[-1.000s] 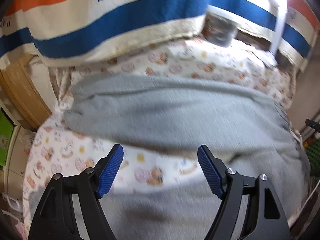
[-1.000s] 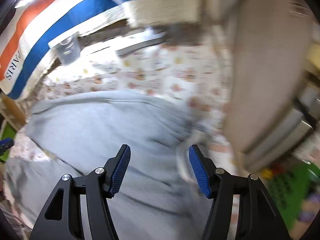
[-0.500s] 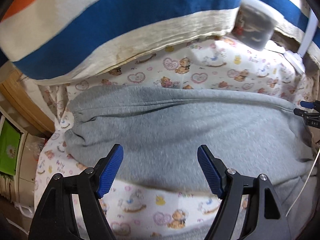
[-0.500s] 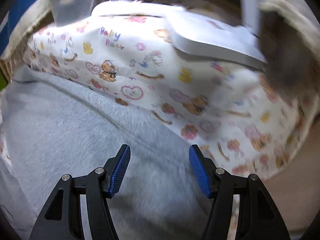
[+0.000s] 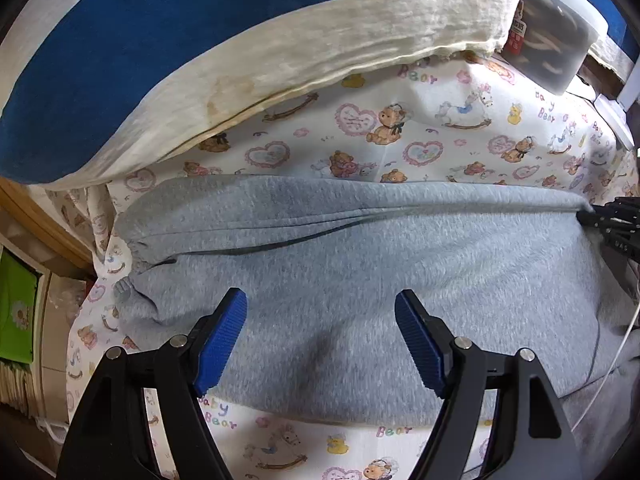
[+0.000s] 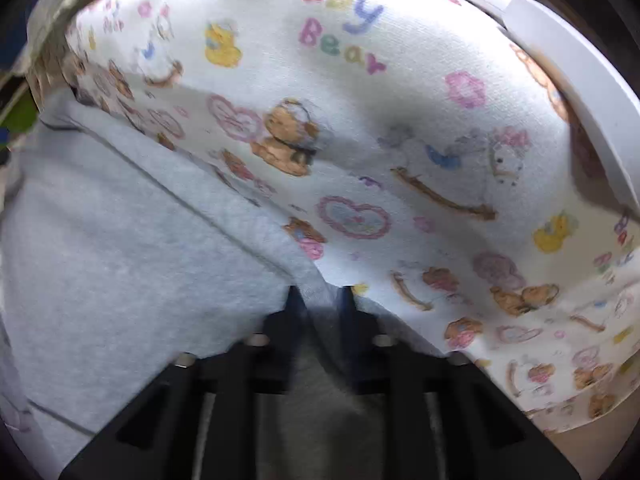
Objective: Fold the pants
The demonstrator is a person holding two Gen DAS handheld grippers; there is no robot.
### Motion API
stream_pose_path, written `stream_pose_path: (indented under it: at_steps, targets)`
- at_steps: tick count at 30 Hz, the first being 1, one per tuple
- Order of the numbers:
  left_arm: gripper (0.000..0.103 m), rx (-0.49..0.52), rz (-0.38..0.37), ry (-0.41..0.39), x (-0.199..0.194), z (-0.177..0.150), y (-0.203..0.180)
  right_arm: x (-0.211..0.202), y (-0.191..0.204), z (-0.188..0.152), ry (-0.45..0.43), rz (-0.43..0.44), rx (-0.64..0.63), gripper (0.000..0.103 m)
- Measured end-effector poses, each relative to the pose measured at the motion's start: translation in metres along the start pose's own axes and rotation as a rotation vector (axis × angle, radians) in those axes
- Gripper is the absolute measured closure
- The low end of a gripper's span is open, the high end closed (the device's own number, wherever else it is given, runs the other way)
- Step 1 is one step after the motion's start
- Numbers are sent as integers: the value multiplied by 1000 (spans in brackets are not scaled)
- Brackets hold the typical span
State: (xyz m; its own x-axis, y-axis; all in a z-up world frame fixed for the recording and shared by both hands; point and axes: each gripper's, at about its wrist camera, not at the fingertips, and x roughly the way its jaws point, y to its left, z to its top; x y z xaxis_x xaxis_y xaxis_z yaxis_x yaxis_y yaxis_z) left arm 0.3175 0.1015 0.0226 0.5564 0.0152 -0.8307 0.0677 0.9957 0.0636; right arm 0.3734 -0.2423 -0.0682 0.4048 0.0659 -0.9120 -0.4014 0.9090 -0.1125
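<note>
Left wrist view: grey fleece sweatpants (image 5: 360, 264) lie across a white bear-print cotton sheet (image 5: 420, 136), folded over with a long fold edge running along their far side.
Pants cuff: the gathered cuff (image 5: 134, 256) lies at the left end, near the left edge of the sheet.
Pants in right wrist view: the grey fleece (image 6: 120, 260) fills the left side, its edge running diagonally down to the fingers.
Left hand-held gripper (image 5: 320, 340): its blue ribbed pads (image 5: 222, 340) stand wide apart above the near part of the pants, nothing between them.
Right hand-held gripper (image 6: 318, 300): the fingers are drawn in narrow and pinch the edge of the sweatpants at the far right corner of the garment; it also shows as a black tip (image 5: 612, 224) at the right edge of the left wrist view.
Sheet: printed with hearts, bears, rocking horses and "Baby Bear" lettering (image 6: 340, 20).
Beyond the sheet: a blue-and-cream striped cloth (image 5: 200, 52) hangs over its far edge.
Far right corner: a clear plastic tub (image 5: 556, 36) with dark contents.
Left edge: a green panel (image 5: 18, 312).
</note>
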Motion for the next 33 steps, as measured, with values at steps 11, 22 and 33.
stream_pose_path:
  at_steps: [11, 22, 33]
  targets:
    - [28, -12, -189, -46, -16, 3, -12, -101, 22, -39, -188, 20, -37, 94]
    - [29, -317, -455, 66, 6, 6, -17, -164, 66, -97, -265, 16, -79, 94]
    - [50, -523, -319, 55, 36, 3, 12, -169, 71, -117, -263, 32, -64, 94]
